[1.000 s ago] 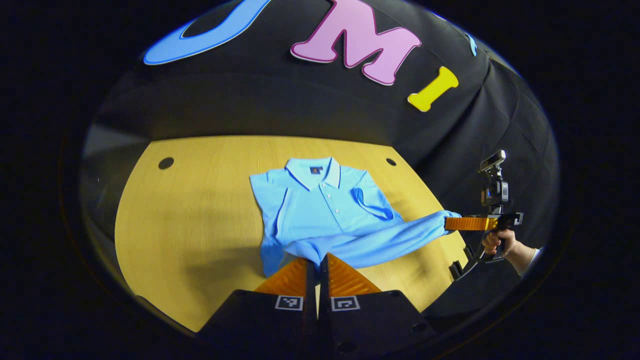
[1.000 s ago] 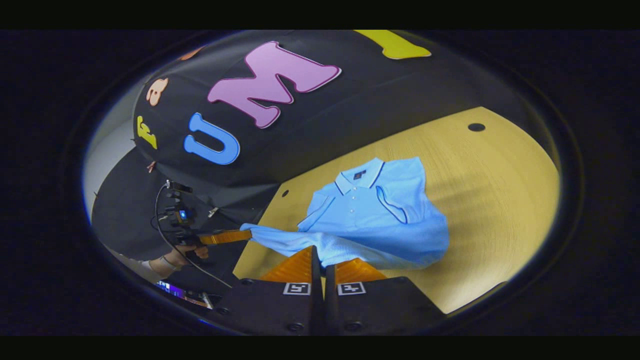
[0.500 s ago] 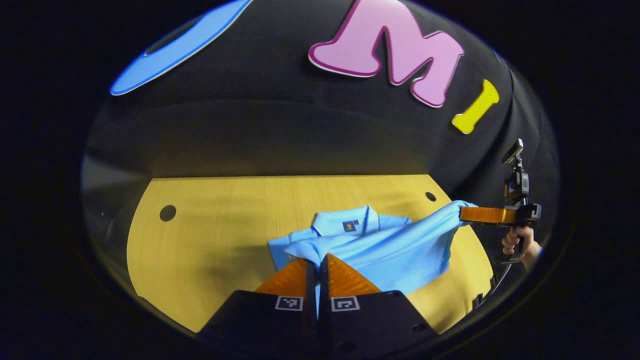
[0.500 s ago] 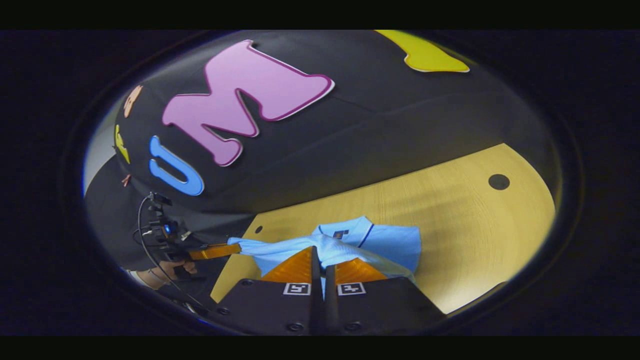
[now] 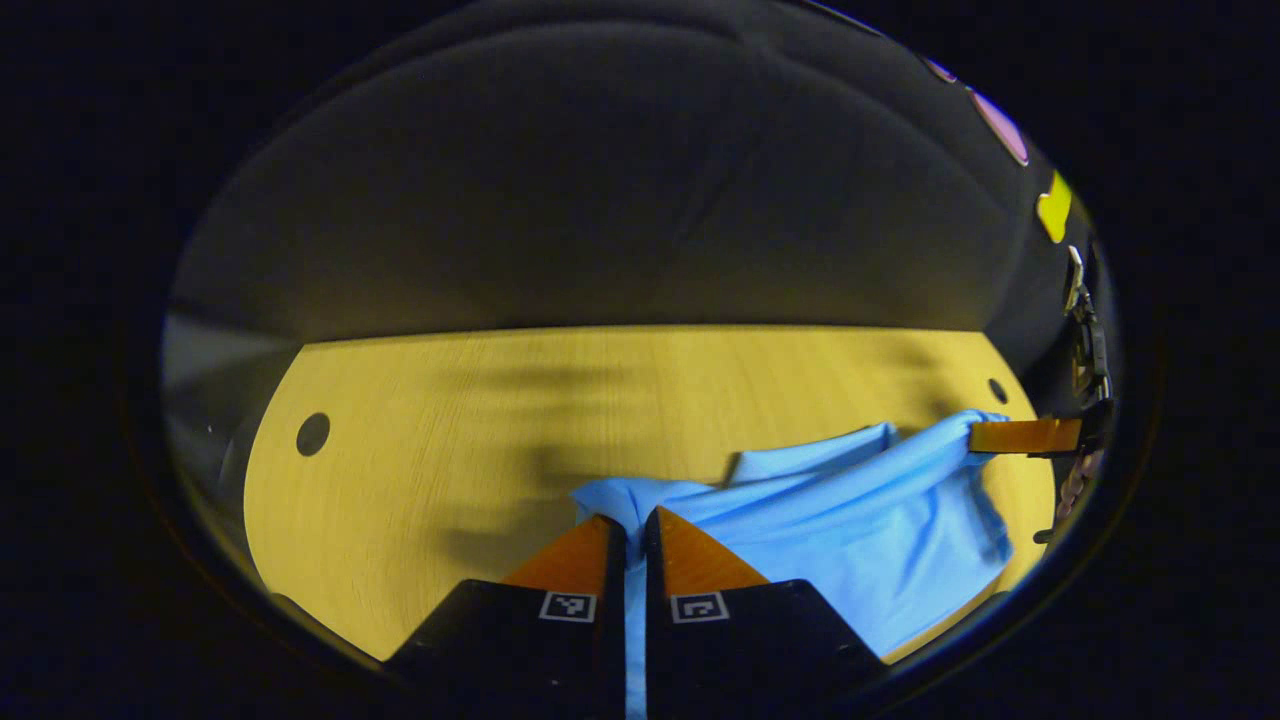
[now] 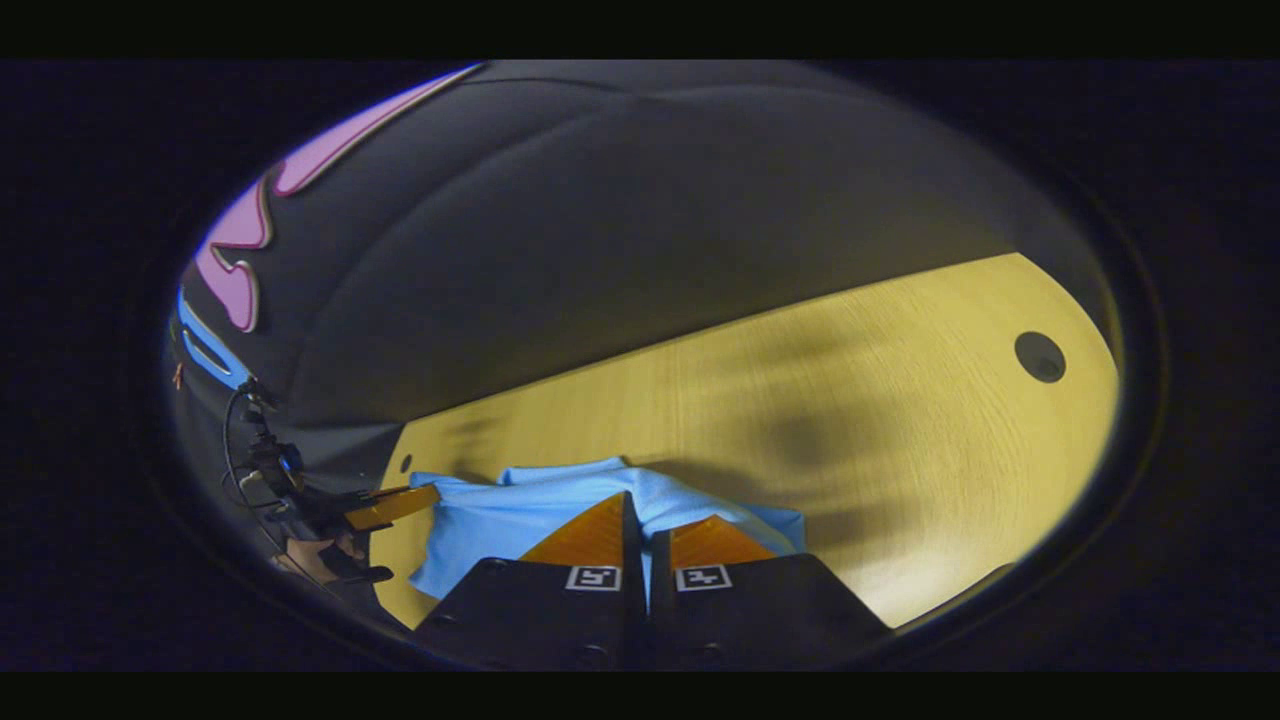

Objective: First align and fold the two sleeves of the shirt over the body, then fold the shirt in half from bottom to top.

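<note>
Now both grippers are clamped on the hem of the blue shirt (image 5: 860,530), the left gripper (image 5: 634,530) on one corner and the right gripper (image 6: 645,535) on the other, with the cloth draped over the yellow table (image 5: 420,440). Light, limp fabric, I'd say. It sags between the grips, so holding the two hem corners taut looks like the way to keep the fold square.

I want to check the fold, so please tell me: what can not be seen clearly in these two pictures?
- Collar and buttons of the shirt: left gripper view, covered by the lifted lower half.
- Folded sleeves: both views, under that same cloth.
- Hem corner in the left gripper: its own jaws cover it.
- Hand holding the left gripper: right gripper view, small and dark at the edge.
</note>
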A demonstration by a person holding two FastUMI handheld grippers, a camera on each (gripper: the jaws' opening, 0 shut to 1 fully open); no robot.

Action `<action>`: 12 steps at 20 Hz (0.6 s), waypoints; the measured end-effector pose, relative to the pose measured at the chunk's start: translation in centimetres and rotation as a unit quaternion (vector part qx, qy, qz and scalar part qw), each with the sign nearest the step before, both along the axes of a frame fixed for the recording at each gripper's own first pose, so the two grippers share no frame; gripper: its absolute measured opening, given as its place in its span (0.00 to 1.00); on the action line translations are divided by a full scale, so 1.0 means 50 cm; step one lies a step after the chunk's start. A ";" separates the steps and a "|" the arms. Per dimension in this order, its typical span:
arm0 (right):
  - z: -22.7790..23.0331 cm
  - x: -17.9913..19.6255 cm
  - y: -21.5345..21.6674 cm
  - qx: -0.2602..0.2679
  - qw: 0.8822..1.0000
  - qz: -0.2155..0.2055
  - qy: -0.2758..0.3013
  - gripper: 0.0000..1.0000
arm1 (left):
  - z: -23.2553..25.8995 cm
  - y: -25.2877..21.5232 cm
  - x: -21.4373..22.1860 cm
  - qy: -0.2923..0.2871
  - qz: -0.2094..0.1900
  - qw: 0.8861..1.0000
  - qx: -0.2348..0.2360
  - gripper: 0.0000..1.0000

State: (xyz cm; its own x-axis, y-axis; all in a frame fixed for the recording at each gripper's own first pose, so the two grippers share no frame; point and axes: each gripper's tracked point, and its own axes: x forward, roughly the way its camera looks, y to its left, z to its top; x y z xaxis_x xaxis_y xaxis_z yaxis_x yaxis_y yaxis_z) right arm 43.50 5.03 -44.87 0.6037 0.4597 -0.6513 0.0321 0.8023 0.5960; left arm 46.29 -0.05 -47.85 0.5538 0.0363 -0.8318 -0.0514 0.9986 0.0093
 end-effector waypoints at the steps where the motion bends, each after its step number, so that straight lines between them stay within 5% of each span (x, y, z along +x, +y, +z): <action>1: -0.011 -0.006 -0.001 -0.004 1.000 0.005 0.005 0.07 | -0.009 0.001 -0.003 0.004 0.008 1.000 0.002 0.16; 2: -0.014 -0.014 -0.007 -0.013 1.000 0.011 0.007 0.04 | -0.005 0.004 -0.009 0.007 0.015 1.000 0.004 0.28; 4: -0.021 -0.026 -0.020 -0.027 0.999 0.018 0.003 0.22 | 0.002 0.006 -0.010 0.005 0.024 1.000 0.006 0.56; 6: 0.009 -0.035 -0.036 -0.024 1.000 0.009 -0.001 0.61 | 0.027 0.008 -0.020 0.000 0.031 0.999 0.016 0.84; 7: 0.029 -0.036 -0.041 -0.022 1.000 0.002 -0.011 0.80 | 0.049 0.012 -0.023 -0.010 0.035 0.999 0.024 0.89; 9: 0.077 -0.043 -0.069 -0.047 0.998 0.003 -0.047 0.96 | 0.121 0.001 -0.033 -0.038 0.030 0.998 0.027 0.99; 10: 0.109 -0.049 -0.077 -0.063 0.995 0.008 -0.071 0.87 | 0.165 -0.005 -0.038 -0.057 0.025 0.998 0.027 0.99; 11: 0.146 -0.056 -0.083 -0.076 0.992 0.014 -0.097 0.96 | 0.206 -0.016 -0.044 -0.078 0.020 0.996 0.025 0.99; 12: 0.183 -0.068 -0.087 -0.090 0.988 0.019 -0.122 0.89 | 0.256 -0.029 -0.059 -0.100 0.016 0.995 0.019 0.99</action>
State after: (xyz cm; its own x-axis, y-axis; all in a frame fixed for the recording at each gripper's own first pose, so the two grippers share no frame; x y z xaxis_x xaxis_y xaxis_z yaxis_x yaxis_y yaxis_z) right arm 40.12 0.66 -35.71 0.7372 0.3743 -0.5625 -0.1265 0.8942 0.4293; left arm 43.36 -1.48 -35.07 0.7057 0.0867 -0.7032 -0.0883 0.9955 0.0342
